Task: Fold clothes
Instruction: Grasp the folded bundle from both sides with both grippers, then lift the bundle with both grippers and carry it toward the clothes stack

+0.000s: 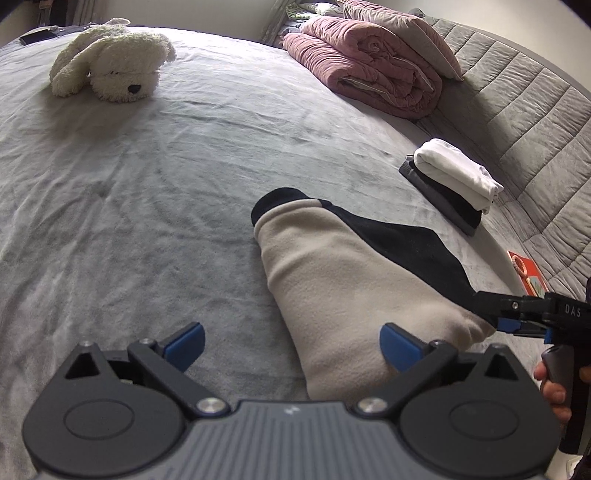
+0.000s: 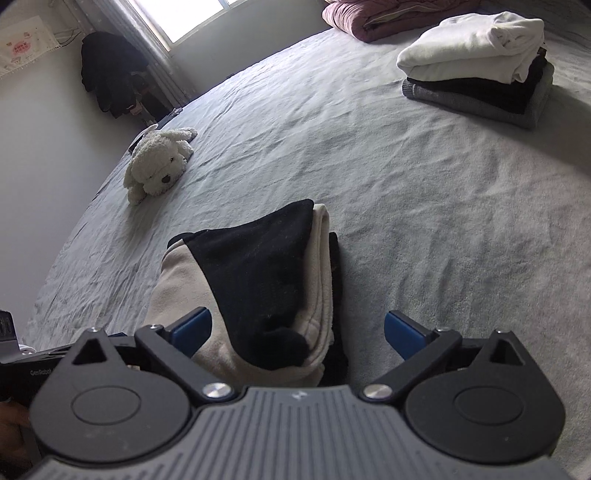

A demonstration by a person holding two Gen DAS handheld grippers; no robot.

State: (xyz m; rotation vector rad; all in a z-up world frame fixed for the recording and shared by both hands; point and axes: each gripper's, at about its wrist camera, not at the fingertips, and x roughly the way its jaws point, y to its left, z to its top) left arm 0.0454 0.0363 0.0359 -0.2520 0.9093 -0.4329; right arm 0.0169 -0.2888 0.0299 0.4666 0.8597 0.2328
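Ahead of me a white plush dog [image 1: 110, 68] lay on the grey bed [image 1: 184, 166], near its far edge. From the dog, across the open sheet, a rolled pink quilt [image 1: 369, 70] sat at the bed's far corner with a pillow [image 1: 402, 33] leaning on top of it. The quilted grey headboard [image 1: 517, 118] ran just behind the quilt. Past the dog, a dark phone-like thing [image 1: 37, 37] lay at the bed's edge. Beyond the dog, off the bed, dark clothing [image 2: 109, 77] hung by the bright window [image 2: 184, 14]. A small red item [image 1: 526, 275] lay beside the headboard's foot.
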